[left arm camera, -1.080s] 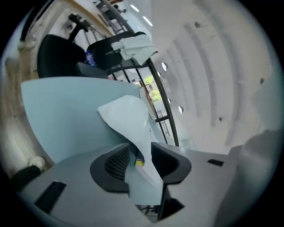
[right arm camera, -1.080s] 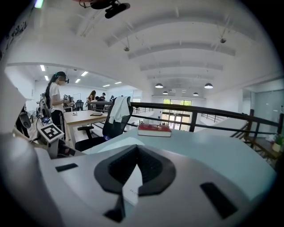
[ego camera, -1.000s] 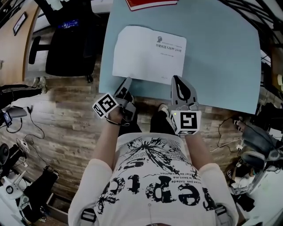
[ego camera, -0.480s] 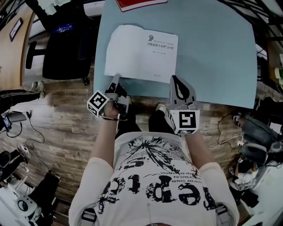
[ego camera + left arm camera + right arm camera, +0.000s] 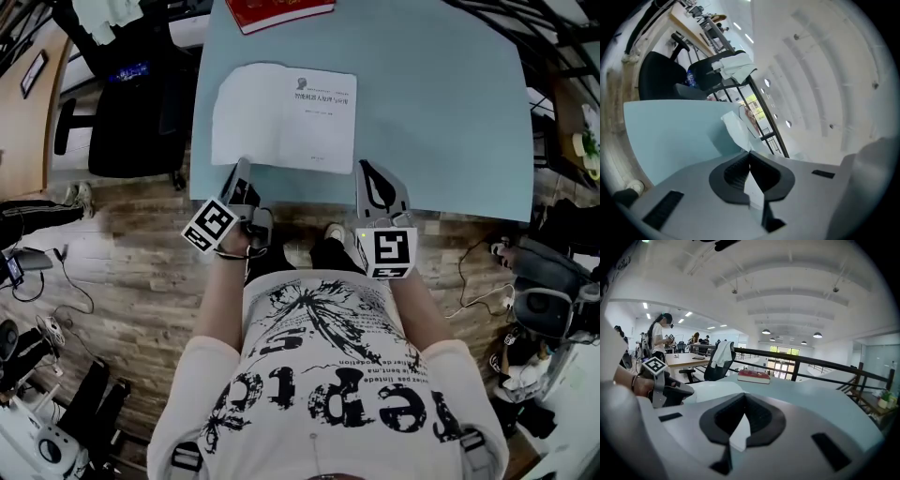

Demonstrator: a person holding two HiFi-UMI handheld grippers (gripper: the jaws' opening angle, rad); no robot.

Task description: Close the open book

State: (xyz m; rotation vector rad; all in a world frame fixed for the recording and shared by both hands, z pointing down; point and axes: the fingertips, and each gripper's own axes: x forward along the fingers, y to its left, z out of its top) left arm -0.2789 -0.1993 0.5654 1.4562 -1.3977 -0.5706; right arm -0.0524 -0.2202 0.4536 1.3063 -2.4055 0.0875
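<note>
An open book (image 5: 281, 117) with white pages lies on the light blue table (image 5: 441, 103) near its front edge. My left gripper (image 5: 241, 169) is at the book's near left corner, shut on the edge of the left page (image 5: 736, 126), which curls up from the jaw tips. In the left gripper view the left gripper (image 5: 749, 152) shows its pads pressed together on that sheet. My right gripper (image 5: 367, 171) rests at the table's front edge, just right of the book's near right corner. Its jaws are shut and I see nothing held in the right gripper (image 5: 744, 395).
A closed red book (image 5: 277, 11) lies at the table's far edge. A black office chair (image 5: 131, 103) stands left of the table. Cables and gear litter the wooden floor (image 5: 112, 281). A railing (image 5: 797, 364) and a standing person (image 5: 658, 341) are beyond the table.
The left gripper's jaws, open a second ago, have shut on the near left page edge, and the gripper has risen a little. The right gripper has shifted slightly left along the table's edge.
</note>
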